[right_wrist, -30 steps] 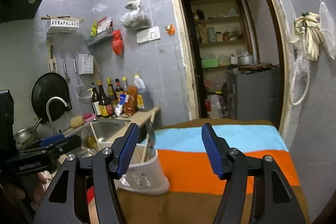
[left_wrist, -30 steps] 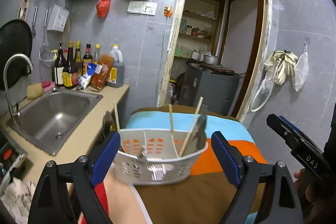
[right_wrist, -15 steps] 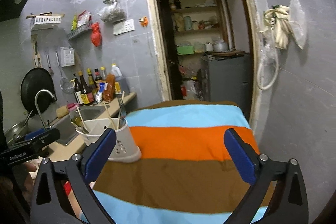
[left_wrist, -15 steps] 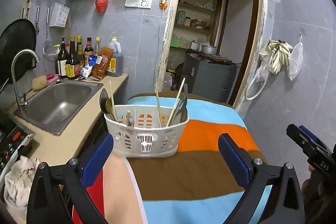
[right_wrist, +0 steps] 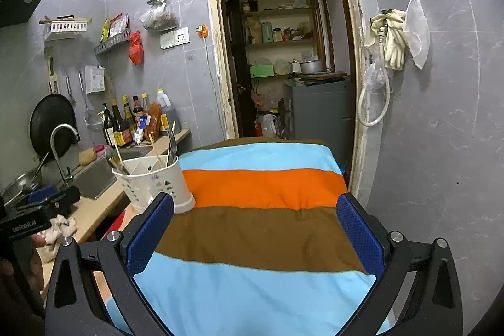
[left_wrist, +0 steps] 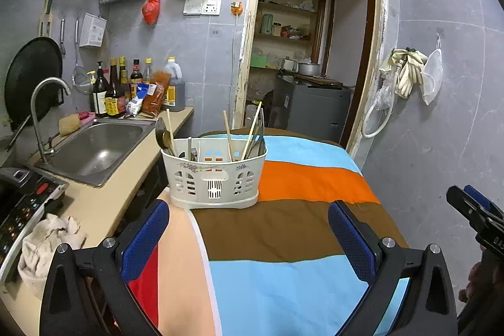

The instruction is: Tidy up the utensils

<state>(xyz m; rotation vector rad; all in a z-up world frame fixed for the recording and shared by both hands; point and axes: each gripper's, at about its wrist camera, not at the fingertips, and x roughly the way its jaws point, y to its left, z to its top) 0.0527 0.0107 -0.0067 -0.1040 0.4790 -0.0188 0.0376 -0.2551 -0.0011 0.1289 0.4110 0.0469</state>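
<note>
1. The left gripper (left_wrist: 249, 238) and the right gripper (right_wrist: 255, 235), whose jaws have just been opening, both gape wide with nothing between them, over the striped cloth (left_wrist: 283, 229).
2. Ahead of the left gripper, well clear of its fingers, the white utensil holder (left_wrist: 214, 175) stands upright on the cloth.
3. Chopsticks (left_wrist: 228, 136) and spoons (left_wrist: 165, 139) stand inside it.
4. Beyond-left lies the sink (left_wrist: 94, 147).

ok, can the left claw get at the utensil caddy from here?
Probably yes: the left claw stands open and empty, the utensil caddy sits straight ahead on the striped cloth, nothing between them.

A steel sink (left_wrist: 94, 147) was set into the counter, sauce bottles (left_wrist: 116, 90) were lined behind it, and a crumpled rag (left_wrist: 47, 241) was left nearby.
</note>
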